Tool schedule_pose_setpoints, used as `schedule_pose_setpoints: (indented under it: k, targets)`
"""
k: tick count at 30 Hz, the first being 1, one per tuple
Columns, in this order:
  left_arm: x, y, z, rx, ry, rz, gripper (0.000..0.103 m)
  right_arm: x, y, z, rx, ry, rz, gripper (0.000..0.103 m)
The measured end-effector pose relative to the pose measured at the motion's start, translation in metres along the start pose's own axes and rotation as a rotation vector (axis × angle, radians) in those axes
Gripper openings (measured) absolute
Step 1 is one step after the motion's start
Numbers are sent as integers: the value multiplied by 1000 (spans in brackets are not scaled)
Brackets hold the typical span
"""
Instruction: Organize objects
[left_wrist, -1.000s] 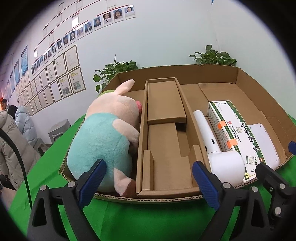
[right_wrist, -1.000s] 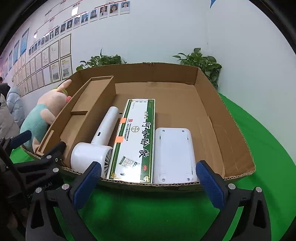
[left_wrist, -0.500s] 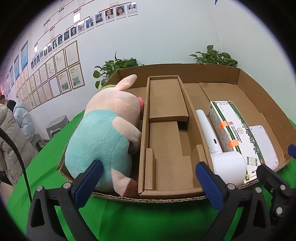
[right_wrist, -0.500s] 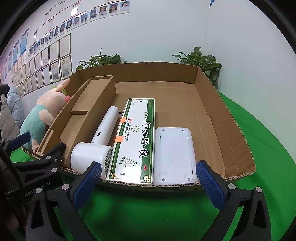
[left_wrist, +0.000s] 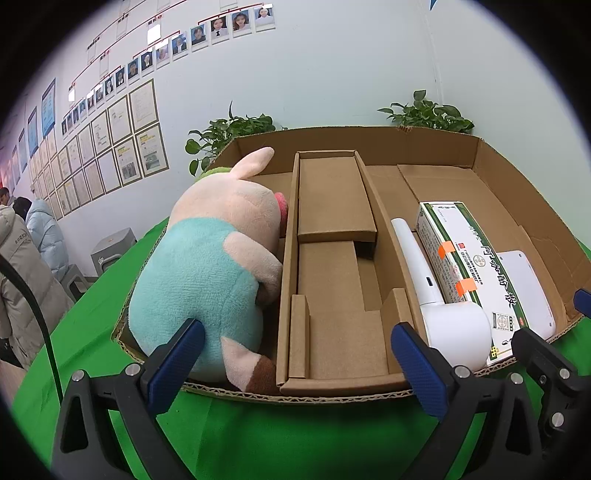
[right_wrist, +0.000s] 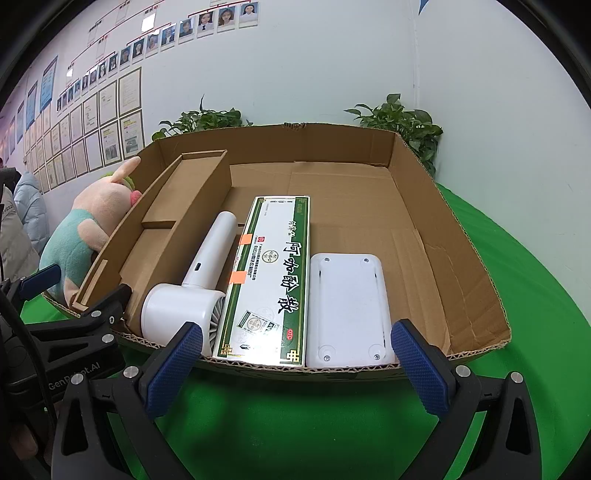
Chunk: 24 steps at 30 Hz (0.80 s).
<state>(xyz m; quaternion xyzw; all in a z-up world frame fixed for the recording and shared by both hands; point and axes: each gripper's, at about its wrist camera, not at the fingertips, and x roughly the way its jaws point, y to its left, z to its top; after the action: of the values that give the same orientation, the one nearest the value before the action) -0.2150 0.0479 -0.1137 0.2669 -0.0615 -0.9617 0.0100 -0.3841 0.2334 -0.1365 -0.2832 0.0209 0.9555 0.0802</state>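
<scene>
Beyond both spread grippers, plush pig (left_wrist: 207, 273) and hairdryer (right_wrist: 192, 291) in the tray (right_wrist: 461, 236)

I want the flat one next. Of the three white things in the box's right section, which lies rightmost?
The flat white rounded-corner device, right of the green-trimmed medicine box; the white hair dryer lies leftmost.
</scene>
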Motion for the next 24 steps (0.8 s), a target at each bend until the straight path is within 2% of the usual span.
schedule_pose_setpoints:
  k: [24]
  targets:
    - [0,0,0,-1,0,-3,101,-6,0,-3,0,0,1,103]
